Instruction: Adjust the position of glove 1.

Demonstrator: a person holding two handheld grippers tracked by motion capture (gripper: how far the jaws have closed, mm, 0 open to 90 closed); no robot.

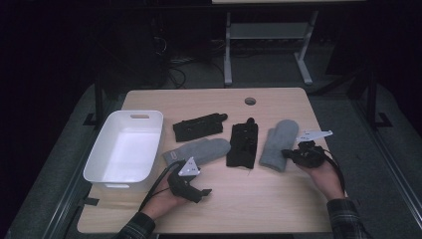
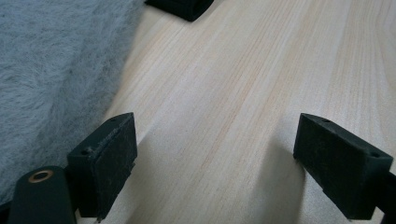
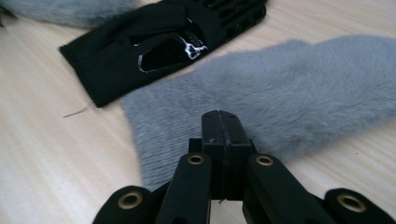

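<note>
Two grey furry mittens and two black gloves lie in a row across the wooden table (image 1: 239, 199). My left gripper (image 1: 201, 191) rests low near the front edge, just below the left mitten (image 1: 201, 149). Its jaws stand open (image 2: 217, 123) over bare wood, with that mitten's fur (image 2: 46, 60) beside the left jaw. My right gripper (image 1: 287, 153) sits at the near right edge of the right mitten (image 1: 278, 142). Its jaws are pressed together (image 3: 222, 116) above the grey fur (image 3: 299, 88), and I see no fabric between them.
A white plastic bin (image 1: 99, 159) stands at the table's left. One black glove (image 1: 243, 144) (image 3: 154, 51) lies between the mittens, another (image 1: 198, 127) farther back. A cable hole (image 1: 250, 101) is near the far edge. A black glove's corner (image 2: 180, 7) lies ahead of the left jaws.
</note>
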